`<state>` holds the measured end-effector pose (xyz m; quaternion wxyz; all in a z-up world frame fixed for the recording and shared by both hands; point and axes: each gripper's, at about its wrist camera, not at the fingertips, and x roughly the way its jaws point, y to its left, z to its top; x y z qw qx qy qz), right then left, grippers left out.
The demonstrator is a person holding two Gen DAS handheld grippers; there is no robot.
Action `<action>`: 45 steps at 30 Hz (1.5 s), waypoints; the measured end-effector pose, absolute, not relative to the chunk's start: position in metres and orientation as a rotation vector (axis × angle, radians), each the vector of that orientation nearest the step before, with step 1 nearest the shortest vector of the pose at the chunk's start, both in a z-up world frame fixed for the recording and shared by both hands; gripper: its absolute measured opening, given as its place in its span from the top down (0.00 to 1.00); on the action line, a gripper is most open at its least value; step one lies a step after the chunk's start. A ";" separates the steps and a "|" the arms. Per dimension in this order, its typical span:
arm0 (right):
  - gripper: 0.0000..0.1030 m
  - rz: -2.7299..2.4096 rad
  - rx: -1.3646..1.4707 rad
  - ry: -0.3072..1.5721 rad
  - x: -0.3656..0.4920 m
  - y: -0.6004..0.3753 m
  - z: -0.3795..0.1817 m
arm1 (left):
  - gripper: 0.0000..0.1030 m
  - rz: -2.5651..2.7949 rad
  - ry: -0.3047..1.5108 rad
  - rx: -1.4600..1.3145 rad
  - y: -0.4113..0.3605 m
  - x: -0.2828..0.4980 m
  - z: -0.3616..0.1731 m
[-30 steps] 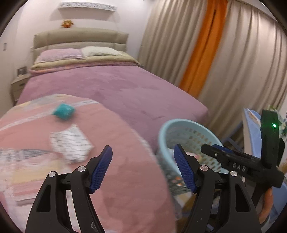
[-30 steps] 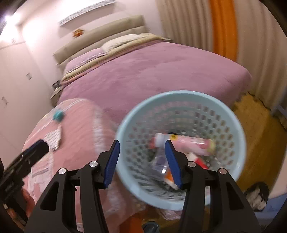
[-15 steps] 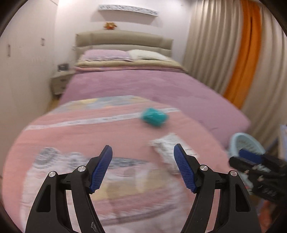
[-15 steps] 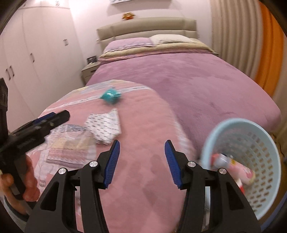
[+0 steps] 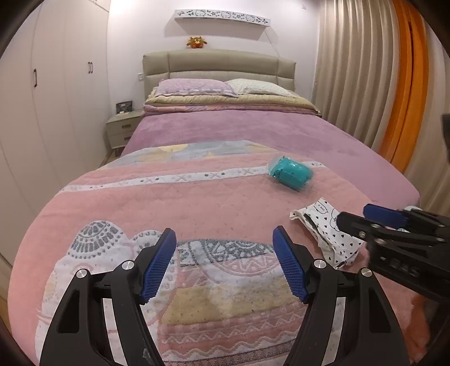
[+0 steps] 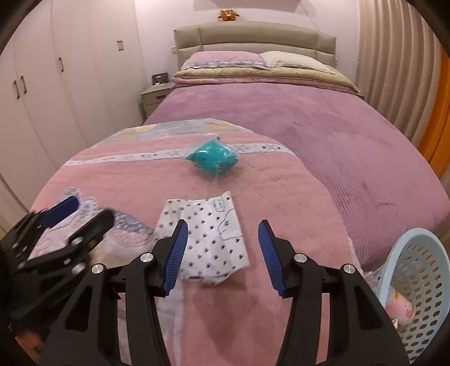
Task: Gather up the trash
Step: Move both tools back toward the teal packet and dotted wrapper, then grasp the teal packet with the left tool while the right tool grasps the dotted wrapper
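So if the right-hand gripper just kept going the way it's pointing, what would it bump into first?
Most likely the white spotted paper bag lying on the pink blanket: it sits just ahead of the open right gripper, towards its left finger. Depth is hard to judge here.

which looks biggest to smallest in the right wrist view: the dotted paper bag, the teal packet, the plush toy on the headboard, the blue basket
1. dotted paper bag, though it lies nearest the camera
2. blue basket, cut off by the picture's edge, so its place against the bag is unsure
3. teal packet
4. plush toy, far off
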<state>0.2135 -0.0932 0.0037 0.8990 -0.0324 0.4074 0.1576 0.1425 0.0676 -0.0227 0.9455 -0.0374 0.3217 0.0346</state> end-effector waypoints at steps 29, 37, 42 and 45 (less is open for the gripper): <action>0.97 0.187 0.047 0.881 0.227 -0.148 -0.009 | 0.34 -0.199 0.825 -0.140 0.039 0.215 -0.005; 0.97 0.219 0.042 0.870 0.222 -0.158 -0.010 | 0.24 -0.236 0.862 0.039 0.021 0.271 -0.027; 0.97 0.213 0.026 0.860 0.221 -0.151 -0.010 | 0.24 -0.241 0.879 0.009 0.024 0.294 -0.035; 0.97 0.220 0.025 0.868 0.220 -0.149 -0.010 | 0.24 -0.247 0.891 0.072 0.017 0.303 -0.036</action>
